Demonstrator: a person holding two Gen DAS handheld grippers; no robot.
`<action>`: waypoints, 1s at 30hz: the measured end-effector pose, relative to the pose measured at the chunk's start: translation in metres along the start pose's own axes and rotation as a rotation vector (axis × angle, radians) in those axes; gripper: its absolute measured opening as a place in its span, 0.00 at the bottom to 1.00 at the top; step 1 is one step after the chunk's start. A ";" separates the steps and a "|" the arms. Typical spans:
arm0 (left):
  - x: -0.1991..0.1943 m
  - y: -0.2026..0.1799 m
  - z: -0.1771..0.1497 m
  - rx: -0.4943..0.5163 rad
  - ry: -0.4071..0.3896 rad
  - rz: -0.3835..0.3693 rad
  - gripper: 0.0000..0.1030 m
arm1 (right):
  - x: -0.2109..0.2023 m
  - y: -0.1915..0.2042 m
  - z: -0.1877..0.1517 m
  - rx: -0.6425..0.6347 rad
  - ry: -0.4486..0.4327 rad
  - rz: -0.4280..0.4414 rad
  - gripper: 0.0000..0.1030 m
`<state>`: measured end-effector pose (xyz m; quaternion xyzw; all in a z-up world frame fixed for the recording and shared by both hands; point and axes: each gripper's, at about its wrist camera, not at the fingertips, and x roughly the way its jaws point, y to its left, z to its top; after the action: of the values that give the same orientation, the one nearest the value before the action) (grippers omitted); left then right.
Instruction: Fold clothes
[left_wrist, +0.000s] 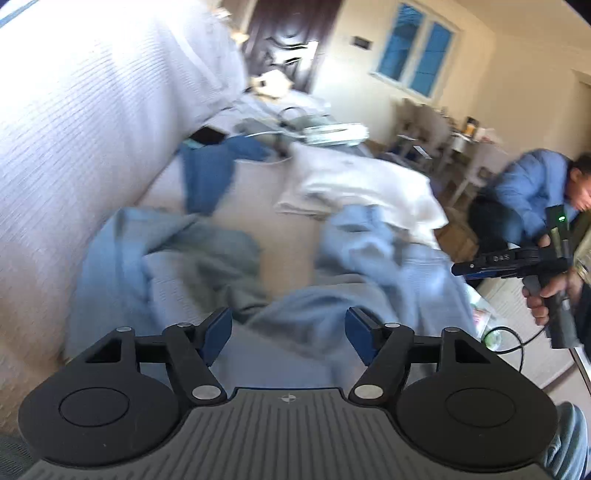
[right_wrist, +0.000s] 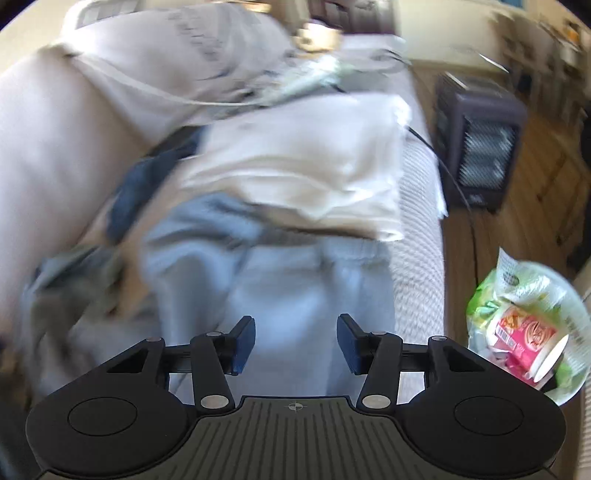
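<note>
The left gripper (left_wrist: 290, 334) was open, and nothing sat between its blue pads (left_wrist: 218, 334). The right gripper (right_wrist: 297, 341) was open too, with an empty gap between its pads (right_wrist: 243, 343). Both pointed down at a pale sofa (left_wrist: 74, 155).

The light blue pants (right_wrist: 295, 295) lay crumpled on the sofa seat, close to its front edge. In the right view the waistband was at the far end of the pants, just under a white folded pile (right_wrist: 303, 162). That pile lay farther along the seat, touching the pants. A dark blue cloth (left_wrist: 207, 177) lay by the back cushion, near the pile.

Only the left view showed the pants spread in two lumps with bare seat between them. It also showed a person in a blue top (left_wrist: 532, 192) at the right edge, a door (left_wrist: 291, 37) and a window (left_wrist: 417, 55). A hand (left_wrist: 543, 299) there held a black gripper by its handle, off the front edge of the sofa.

Only the right view showed a dark heater (right_wrist: 480, 147) on the wood floor beside the sofa. It also showed a bag of snacks (right_wrist: 528, 325) near the front edge of the sofa. Both views were blurry, so the small things at the far end of the seat could not be told.
</note>
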<state>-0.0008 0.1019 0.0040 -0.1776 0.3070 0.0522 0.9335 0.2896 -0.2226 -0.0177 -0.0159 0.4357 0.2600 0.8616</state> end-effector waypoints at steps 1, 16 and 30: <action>0.001 0.003 -0.001 -0.018 0.009 0.004 0.66 | 0.014 -0.005 0.005 0.028 0.004 -0.012 0.48; 0.002 0.015 -0.009 -0.090 0.041 -0.053 0.69 | -0.011 -0.006 0.005 -0.009 -0.136 -0.095 0.07; -0.004 0.019 -0.017 -0.102 0.059 -0.046 0.69 | 0.019 -0.046 -0.003 0.115 -0.079 -0.202 0.38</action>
<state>-0.0170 0.1132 -0.0123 -0.2331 0.3273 0.0412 0.9148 0.3180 -0.2543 -0.0431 -0.0003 0.4116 0.1469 0.8995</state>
